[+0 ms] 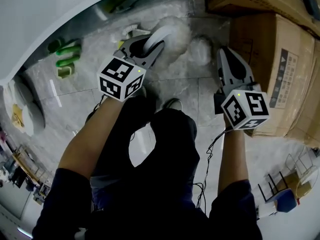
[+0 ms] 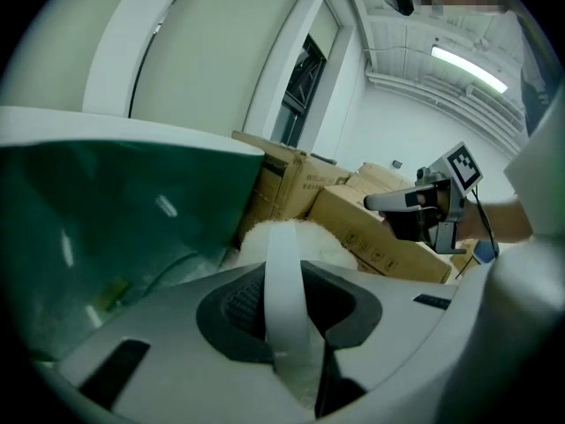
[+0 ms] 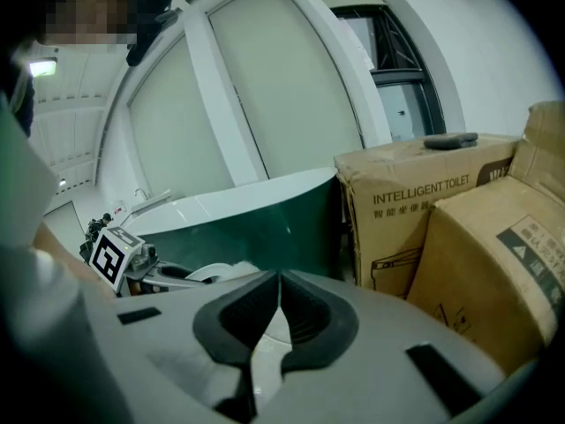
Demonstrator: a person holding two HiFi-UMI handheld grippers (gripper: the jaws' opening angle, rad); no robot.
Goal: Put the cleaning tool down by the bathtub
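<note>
The cleaning tool is a white fluffy pad (image 1: 175,34) with a flat white handle band (image 2: 284,281). My left gripper (image 1: 155,38) is shut on that band, and the fluffy head (image 2: 291,237) sticks out past the jaws above the marble floor. The bathtub (image 1: 45,14), white inside and dark green outside (image 2: 106,228), curves along the left, close to the tool. My right gripper (image 1: 223,54) hangs to the right with its jaws closed together and nothing between them (image 3: 275,281). In the right gripper view the tub wall (image 3: 256,219) and the left gripper (image 3: 150,272) show.
Cardboard boxes (image 1: 280,59) are stacked at the right, close to my right gripper. Green items (image 1: 65,54) lie on the floor by the tub. A second pale fluffy patch (image 1: 201,51) sits on the tiles between the grippers. The person's legs fill the lower middle.
</note>
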